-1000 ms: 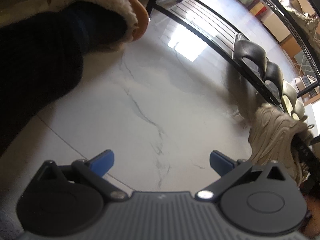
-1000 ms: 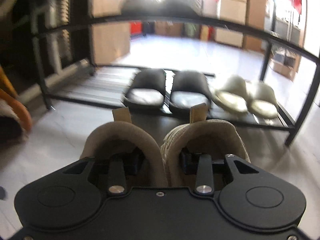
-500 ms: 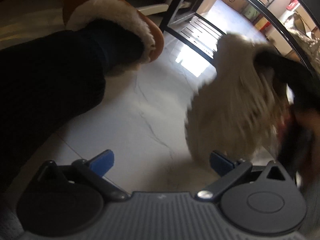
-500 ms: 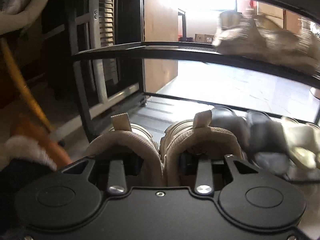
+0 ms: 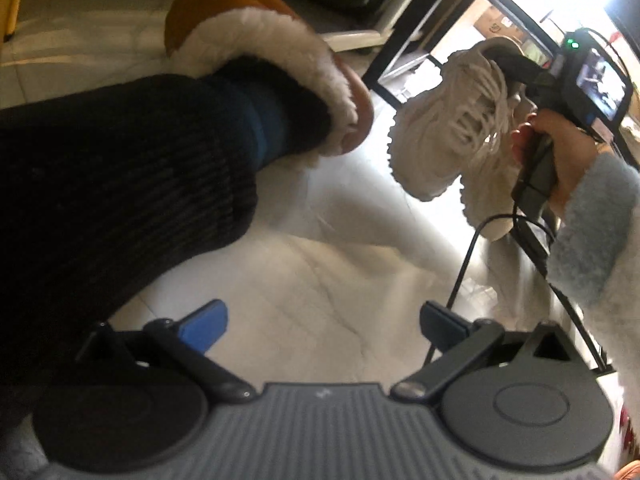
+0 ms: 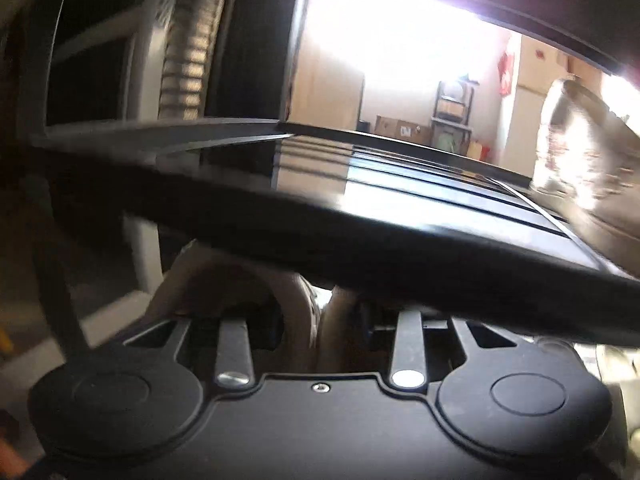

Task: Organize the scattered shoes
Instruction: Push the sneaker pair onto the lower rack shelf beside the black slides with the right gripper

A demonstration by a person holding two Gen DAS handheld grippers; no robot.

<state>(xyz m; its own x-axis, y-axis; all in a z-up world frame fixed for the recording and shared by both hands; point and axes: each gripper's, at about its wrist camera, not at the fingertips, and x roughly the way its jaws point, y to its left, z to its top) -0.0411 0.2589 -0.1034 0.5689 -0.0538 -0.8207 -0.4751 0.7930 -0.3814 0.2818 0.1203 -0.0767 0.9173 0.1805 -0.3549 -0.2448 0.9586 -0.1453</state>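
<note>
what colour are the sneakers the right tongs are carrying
Beige, off-white sneakers with matching laces, clearest in the left wrist view.

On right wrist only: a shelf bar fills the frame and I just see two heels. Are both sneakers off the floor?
Observer: Yes. The left wrist view shows the sneakers hanging toes-down, clear of the floor, from the right gripper. Its jaws are opening, with the collars between them.
Operator: Left gripper carrying anything?
Observer: No. The left gripper is open, with nothing between its fingers.
Operator: Anything under the shoes?
Observer: Nothing visible. A person's foot in a brown fleece-lined slipper stands beside them.
</note>
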